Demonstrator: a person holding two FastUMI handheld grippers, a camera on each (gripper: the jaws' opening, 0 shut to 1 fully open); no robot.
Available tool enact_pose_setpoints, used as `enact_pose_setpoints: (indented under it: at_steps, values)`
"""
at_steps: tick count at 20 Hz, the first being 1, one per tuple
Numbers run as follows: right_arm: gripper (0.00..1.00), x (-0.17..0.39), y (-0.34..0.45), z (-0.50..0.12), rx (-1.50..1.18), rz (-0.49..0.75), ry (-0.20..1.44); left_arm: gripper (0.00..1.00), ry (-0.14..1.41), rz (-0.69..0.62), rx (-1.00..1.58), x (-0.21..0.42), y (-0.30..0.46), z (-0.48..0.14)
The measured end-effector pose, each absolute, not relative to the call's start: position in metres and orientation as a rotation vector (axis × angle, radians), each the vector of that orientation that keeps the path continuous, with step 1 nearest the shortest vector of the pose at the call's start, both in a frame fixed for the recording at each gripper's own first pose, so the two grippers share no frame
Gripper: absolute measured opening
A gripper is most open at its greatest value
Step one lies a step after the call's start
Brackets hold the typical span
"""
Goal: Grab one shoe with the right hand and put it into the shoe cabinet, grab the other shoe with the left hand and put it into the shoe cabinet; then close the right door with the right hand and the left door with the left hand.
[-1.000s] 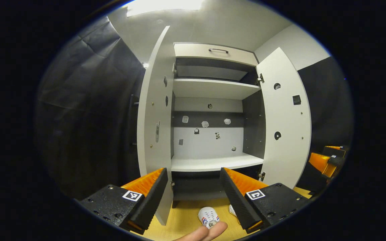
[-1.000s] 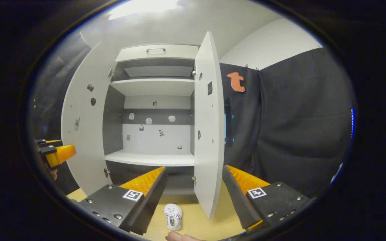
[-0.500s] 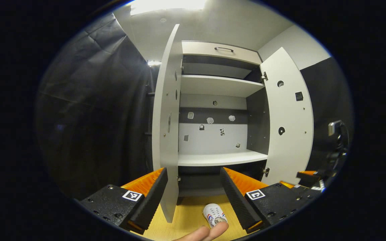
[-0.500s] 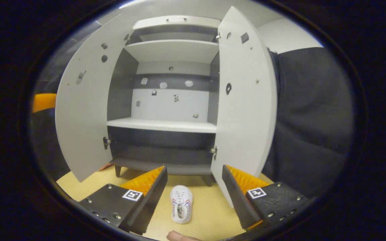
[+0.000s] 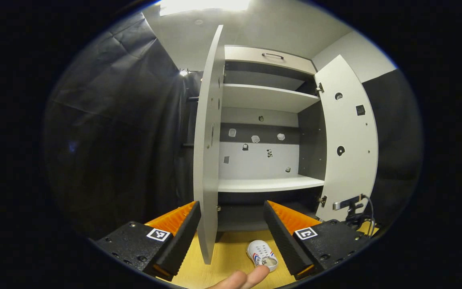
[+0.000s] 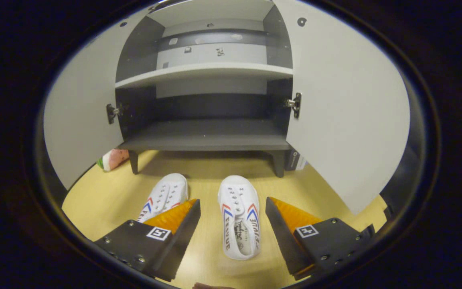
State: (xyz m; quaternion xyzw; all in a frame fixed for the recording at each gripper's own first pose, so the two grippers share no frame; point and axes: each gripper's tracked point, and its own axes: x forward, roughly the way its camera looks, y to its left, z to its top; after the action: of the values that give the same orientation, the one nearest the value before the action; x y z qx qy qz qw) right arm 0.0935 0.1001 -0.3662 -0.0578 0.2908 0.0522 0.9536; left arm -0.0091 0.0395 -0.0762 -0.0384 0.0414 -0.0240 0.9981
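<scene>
Two white shoes with red and blue stripes lie on the wooden floor before the open shoe cabinet. In the right gripper view, my right gripper is open just above the right shoe, which lies between its fingers untouched. The left shoe sits beside it, partly behind the left finger. In the left gripper view, my left gripper is open and held higher, facing the cabinet, with one shoe low between its fingers. Both doors stand open: left door, right door.
A fingertip shows at the bottom of the left gripper view. A pink and green object lies on the floor by the cabinet's left leg, and a small box sits behind the right door. Black cloth walls flank the cabinet.
My right gripper has dropped and tilted down toward the floor, so the right shoe now lies between its fingers and the second shoe has come into view. My left gripper shifted slightly.
</scene>
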Motion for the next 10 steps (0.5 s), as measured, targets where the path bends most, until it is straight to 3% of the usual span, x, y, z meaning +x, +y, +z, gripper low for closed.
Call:
enact_pose_setpoints:
  at_steps: [3, 5, 8, 10]
  values:
    - [0.92, 0.092, 0.103, -0.397, -0.092, 0.099, 0.667, 0.97, 0.100, -0.046, -0.081, -0.007, 0.043, -0.083]
    - [0.77, 0.091, 0.106, -0.409, -0.068, 0.094, 0.700, 0.97, 0.106, -0.047, -0.084, -0.006, 0.044, -0.085]
    - [0.66, 0.094, 0.108, -0.425, -0.062, 0.084, 0.733, 0.97, 0.106, -0.050, -0.085, -0.007, 0.047, -0.087]
    - [0.64, 0.098, 0.115, -0.432, -0.035, 0.102, 0.748, 0.97, 0.107, -0.056, -0.085, -0.008, 0.047, -0.087]
